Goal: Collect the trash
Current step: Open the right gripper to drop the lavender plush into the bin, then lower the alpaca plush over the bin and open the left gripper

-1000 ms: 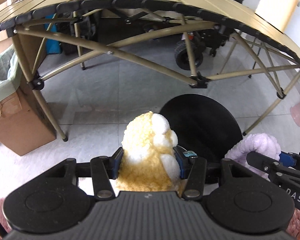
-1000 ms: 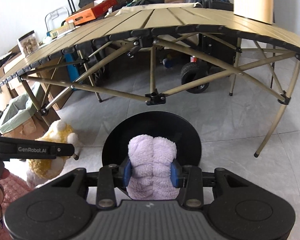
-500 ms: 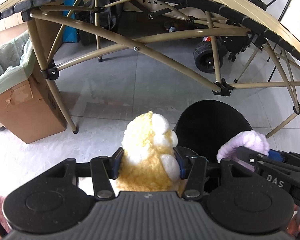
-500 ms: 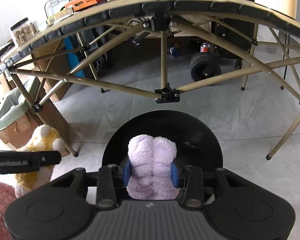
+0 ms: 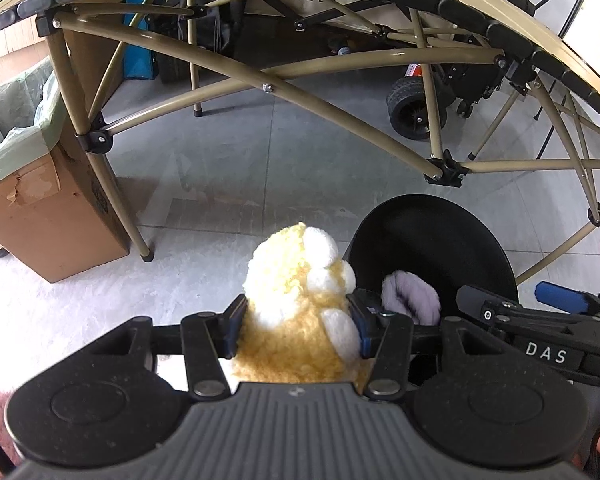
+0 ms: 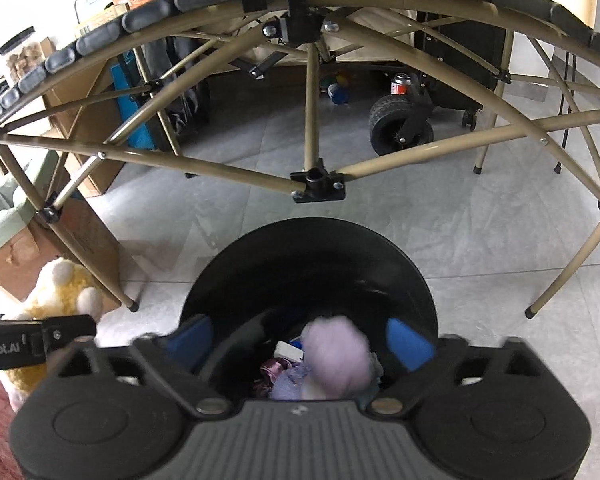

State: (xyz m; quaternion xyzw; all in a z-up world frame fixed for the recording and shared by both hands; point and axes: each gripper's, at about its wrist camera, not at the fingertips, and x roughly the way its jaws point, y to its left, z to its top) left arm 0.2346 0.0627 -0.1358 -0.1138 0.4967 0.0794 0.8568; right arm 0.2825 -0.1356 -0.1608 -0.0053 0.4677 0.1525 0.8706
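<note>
Grey floor under a folding table: right gripper (image 6: 300, 344) opening, dropping purple fluff (image 6: 336, 356) into black bin (image 6: 380, 252); left gripper (image 5: 296, 328) clamps yellow plush (image 5: 296, 300), probably next.

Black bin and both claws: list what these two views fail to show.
- Purple plush: motion-blurred in the right wrist view; whether it has landed is unclear.
- Black bin contents: mostly hidden by the right claw body.
- Yellow plush underside: covered by the left claw body.
- Lined cardboard box: cut off by the left edge.
</note>
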